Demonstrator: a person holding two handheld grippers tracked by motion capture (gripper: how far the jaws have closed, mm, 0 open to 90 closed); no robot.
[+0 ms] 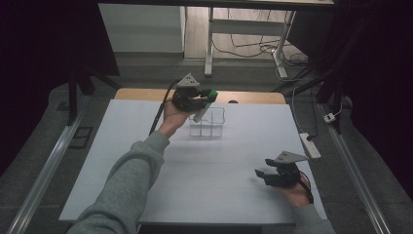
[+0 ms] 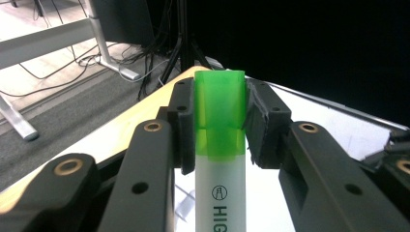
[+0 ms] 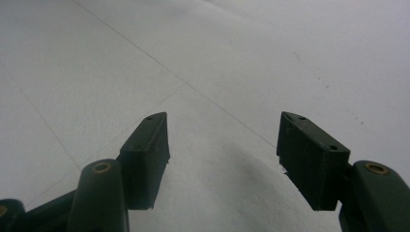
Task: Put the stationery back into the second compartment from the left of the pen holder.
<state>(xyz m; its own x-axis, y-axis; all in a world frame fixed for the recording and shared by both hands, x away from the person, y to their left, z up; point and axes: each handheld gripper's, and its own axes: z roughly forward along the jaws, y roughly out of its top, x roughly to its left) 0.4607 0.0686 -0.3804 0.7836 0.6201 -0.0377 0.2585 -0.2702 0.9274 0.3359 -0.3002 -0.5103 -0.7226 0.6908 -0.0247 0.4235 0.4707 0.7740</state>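
White table; left tool clamped on green-capped white highlighter, right tool apart.

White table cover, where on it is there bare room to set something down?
Bare: the white cover between the clear holder and the near edge, and its left side. Crowded: the far middle, with the left tongs and highlighter above the holder.

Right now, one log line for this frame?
left gripper: shut on highlighter, above clear organizer | right gripper: open, empty, low over white table
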